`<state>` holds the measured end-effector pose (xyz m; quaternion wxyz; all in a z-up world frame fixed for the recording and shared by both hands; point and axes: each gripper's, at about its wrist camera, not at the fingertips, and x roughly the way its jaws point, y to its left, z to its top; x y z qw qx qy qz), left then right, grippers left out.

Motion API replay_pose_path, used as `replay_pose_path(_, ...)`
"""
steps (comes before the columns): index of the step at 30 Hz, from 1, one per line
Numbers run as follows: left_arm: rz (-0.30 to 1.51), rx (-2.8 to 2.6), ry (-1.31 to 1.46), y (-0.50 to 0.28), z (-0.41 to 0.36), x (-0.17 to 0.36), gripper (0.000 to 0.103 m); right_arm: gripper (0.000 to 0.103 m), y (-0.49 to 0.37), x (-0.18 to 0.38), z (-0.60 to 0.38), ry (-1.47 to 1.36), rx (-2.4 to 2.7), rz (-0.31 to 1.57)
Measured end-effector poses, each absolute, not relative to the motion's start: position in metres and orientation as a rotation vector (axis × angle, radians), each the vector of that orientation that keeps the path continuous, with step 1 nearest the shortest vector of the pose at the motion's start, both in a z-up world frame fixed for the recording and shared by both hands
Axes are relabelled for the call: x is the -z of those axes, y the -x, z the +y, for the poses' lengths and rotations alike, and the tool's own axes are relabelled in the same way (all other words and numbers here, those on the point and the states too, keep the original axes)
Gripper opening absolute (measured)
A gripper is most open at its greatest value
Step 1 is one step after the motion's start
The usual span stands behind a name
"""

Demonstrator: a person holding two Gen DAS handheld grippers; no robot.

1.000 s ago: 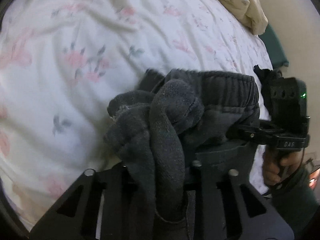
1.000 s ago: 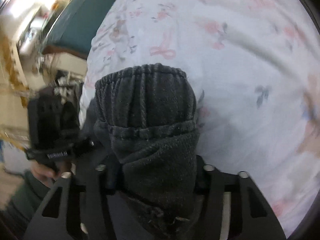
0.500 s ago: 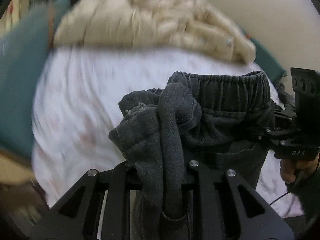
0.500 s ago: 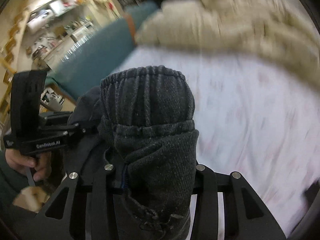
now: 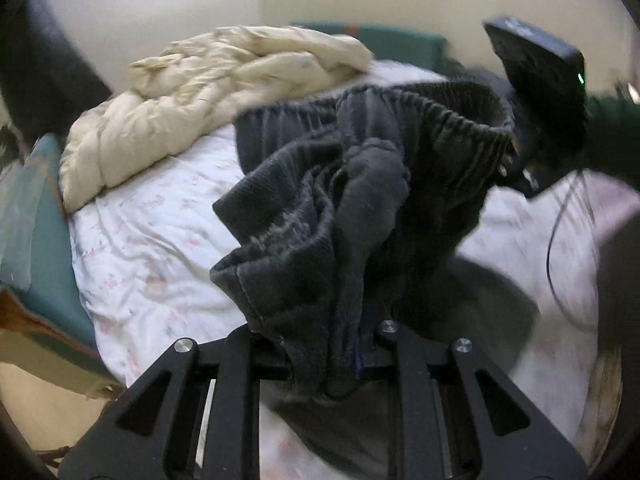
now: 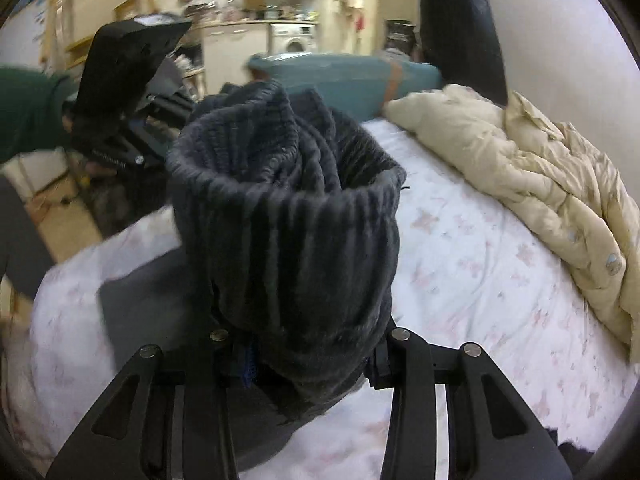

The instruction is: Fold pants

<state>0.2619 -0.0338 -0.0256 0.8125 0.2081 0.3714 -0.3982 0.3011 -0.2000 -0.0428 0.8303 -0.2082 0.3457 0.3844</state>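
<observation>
Pants (image 5: 320, 248), dark grey and bunched, sit closest to my lenses, held up above the bed between my two tongs; my left gripper (image 5: 324, 364) has its fingers closed tight on a gathered wad of the fabric near one side of the waistband; my right gripper (image 6: 308, 360) is likewise pinched shut on a thick roll of the ribbed elastic waistband (image 6: 280, 184), which stands up in front of its camera; from the left wrist view the waistband stretches across to the right tong's body, where a green light glows; below the grip, more grey cloth hangs down and lies on the floral sheet (image 5: 160, 240) near the bed's closer edge; the view is blurred there, so I cannot tell how much of the legs rests on the sheet; further along the bed a cream duvet (image 5: 208, 92) is heaped toward the far edge; beyond it stands a teal headboard (image 6: 344, 80), then a pale wall; far off in the right wrist view I make out cluttered shelves and a washing machine (image 6: 294, 40).
</observation>
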Motion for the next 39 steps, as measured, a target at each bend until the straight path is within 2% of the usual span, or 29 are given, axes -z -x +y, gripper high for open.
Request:
replay_pose_path(4,0.862,0.878,-0.538,-0.214,-0.037,0.060,0.020,0.042,-0.239,0.075,-0.184,0.582,-0.823,0.753)
replay_pose_path(7,0.973,0.870,-0.579,-0.188,-0.038,0.089,0.025,0.050,-0.202,0.107,-0.173,0.682,-0.808,0.853)
replay_pose_path(9,1.034,0.847,-0.604,-0.177,-0.037,0.102,0.030,0.065,-0.180,0.118,-0.169,0.738,-0.803,0.901)
replay_pose_path(12,1.159,0.846,-0.625,-0.160,-0.025,0.110,0.047,0.074,-0.149,0.114,-0.177,0.772,-0.846,0.936)
replay_pose_path(14,1.196,0.861,-0.618,-0.154,-0.015,0.104,0.047,0.082,-0.140,0.103,-0.188,0.746,-0.860,0.970)
replay_pose_path(17,1.206,0.877,-0.499,-0.160,0.000,0.077,0.047,0.082,-0.145,0.082,-0.208,0.615,-0.875,1.034)
replay_pose_path(19,1.159,0.825,-0.270,-0.183,0.011,0.048,0.048,0.082,-0.159,0.065,-0.217,0.472,-0.812,1.019)
replay_pose_path(20,1.142,0.785,-0.167,-0.193,0.014,0.039,0.052,0.082,-0.168,0.059,-0.222,0.381,-0.766,1.018)
replay_pose_path(22,1.120,0.619,0.066,-0.220,0.013,0.032,0.056,0.076,-0.190,0.054,-0.228,0.175,-0.628,1.010)
replay_pose_path(25,1.181,0.531,0.290,-0.240,-0.008,0.049,0.055,0.058,-0.239,0.074,-0.230,-0.176,-0.483,1.091)
replay_pose_path(26,1.201,0.529,0.291,-0.243,-0.020,0.055,0.054,0.050,-0.250,0.084,-0.227,-0.281,-0.483,1.125)
replay_pose_path(27,1.217,0.511,0.257,-0.244,-0.031,0.062,0.054,0.047,-0.255,0.094,-0.219,-0.336,-0.483,1.153)
replay_pose_path(29,1.287,0.425,0.078,-0.222,-0.059,0.082,0.054,0.046,-0.252,0.107,-0.199,-0.299,-0.457,1.192)
replay_pose_path(32,1.431,0.427,-0.037,-0.188,-0.064,0.116,0.054,0.047,-0.227,0.128,-0.177,-0.163,-0.459,1.282)
replay_pose_path(35,1.434,0.437,-0.174,-0.150,-0.062,0.142,0.058,0.074,-0.200,0.149,-0.175,-0.065,-0.453,1.399)
replay_pose_path(37,1.425,0.441,-0.188,-0.140,-0.060,0.146,0.059,0.086,-0.182,0.161,-0.170,0.033,-0.440,1.431)
replay_pose_path(39,1.424,0.442,-0.195,-0.136,-0.059,0.142,0.063,0.089,-0.171,0.175,-0.170,0.106,-0.415,1.494)
